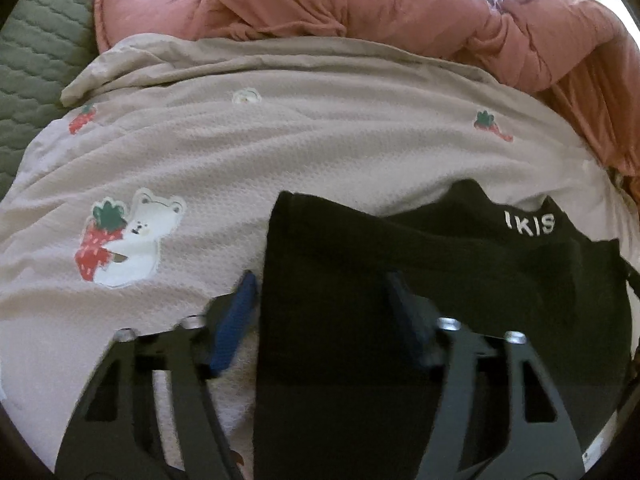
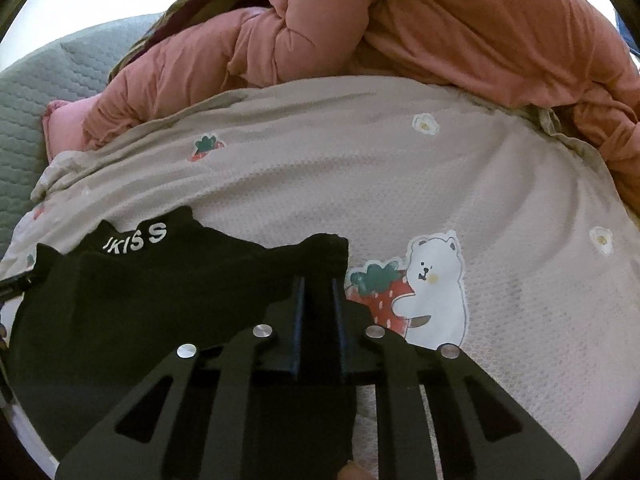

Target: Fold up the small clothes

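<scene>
We've got a small black garment (image 1: 420, 280) with white lettering lying on the beige bear-and-strawberry blanket (image 1: 280, 140), pink quilt (image 1: 360, 4) bunched behind it. Our left gripper (image 1: 320, 292) straddles the garment's left edge, jaws apart, one blue pad on the blanket. Our right gripper (image 2: 319, 292) is pinched nearly closed on the garment's right edge.

Left gripper (image 1: 320, 284): pitched steeply downward, jaws apart, blue-padded fingers (image 1: 236, 320) spread.
Right gripper (image 2: 319, 292): pitched downward, jaws drawn nearly together, fingers parallel, narrow gap.
</scene>
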